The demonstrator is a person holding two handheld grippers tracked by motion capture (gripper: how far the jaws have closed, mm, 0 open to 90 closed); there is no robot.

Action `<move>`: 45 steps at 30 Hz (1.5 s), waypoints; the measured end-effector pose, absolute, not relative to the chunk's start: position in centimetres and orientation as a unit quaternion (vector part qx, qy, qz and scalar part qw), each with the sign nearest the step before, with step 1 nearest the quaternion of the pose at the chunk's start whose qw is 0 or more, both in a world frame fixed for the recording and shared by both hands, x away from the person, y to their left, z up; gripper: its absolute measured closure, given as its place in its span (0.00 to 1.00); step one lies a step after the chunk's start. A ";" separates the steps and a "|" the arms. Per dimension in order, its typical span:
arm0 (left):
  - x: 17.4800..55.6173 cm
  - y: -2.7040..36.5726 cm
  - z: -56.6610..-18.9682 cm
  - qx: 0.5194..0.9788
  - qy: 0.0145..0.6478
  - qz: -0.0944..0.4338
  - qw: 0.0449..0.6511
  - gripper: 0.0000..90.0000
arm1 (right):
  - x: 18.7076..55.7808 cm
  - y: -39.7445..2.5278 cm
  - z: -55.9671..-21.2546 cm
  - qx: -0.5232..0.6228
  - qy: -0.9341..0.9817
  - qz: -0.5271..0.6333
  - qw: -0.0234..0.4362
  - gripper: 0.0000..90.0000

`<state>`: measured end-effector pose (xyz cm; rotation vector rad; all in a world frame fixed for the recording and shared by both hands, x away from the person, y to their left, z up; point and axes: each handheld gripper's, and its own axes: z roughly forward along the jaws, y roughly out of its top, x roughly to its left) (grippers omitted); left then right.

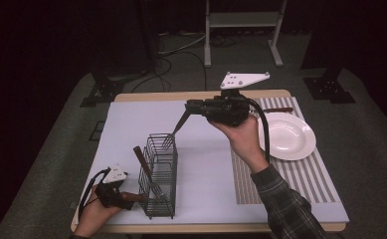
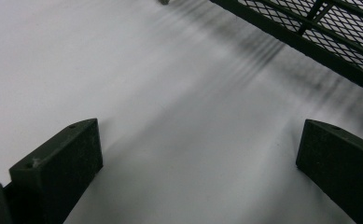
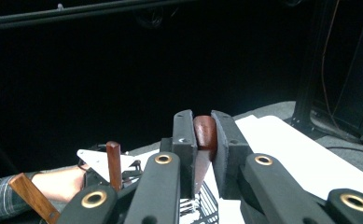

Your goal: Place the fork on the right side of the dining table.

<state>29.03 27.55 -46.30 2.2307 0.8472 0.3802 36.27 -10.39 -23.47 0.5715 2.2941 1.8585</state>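
My right gripper (image 1: 188, 107) is held above the table's middle, shut on the brown wooden handle (image 3: 204, 133) of a fork (image 1: 176, 128). The fork slants down and left, its tines at the top rim of a black wire basket (image 1: 159, 199). In the right gripper view the jaws (image 3: 203, 126) clamp that handle. Another wooden-handled utensil (image 1: 142, 162) leans in the basket, handle up. My left gripper (image 1: 115, 193) rests low at the table's front left, just beside the basket. Its jaws (image 2: 198, 158) stand open over bare white table, with the basket's mesh (image 2: 338, 28) ahead to the right.
A white plate (image 1: 286, 135) sits on a striped placemat (image 1: 300, 179) at the right, with a wooden-handled knife (image 1: 276, 109) behind it. A second brown handle (image 3: 32, 197) shows near the person's left hand (image 3: 60, 182). A white sheet (image 1: 131, 119) covers the table.
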 end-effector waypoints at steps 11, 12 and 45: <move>29.0 27.6 -46.3 0.863 0.328 0.147 0.354 0.00 | 36.1 -12.8 -22.7 0.202 0.747 0.628 0.085 0.89; 29.0 27.6 -46.3 0.864 0.327 0.147 0.354 0.00 | 36.0 -13.3 -22.7 0.206 0.746 0.628 0.088 0.89; 29.0 27.6 -46.3 0.864 0.327 0.148 0.354 0.00 | 34.4 -22.8 -28.0 0.309 0.723 0.603 0.134 0.89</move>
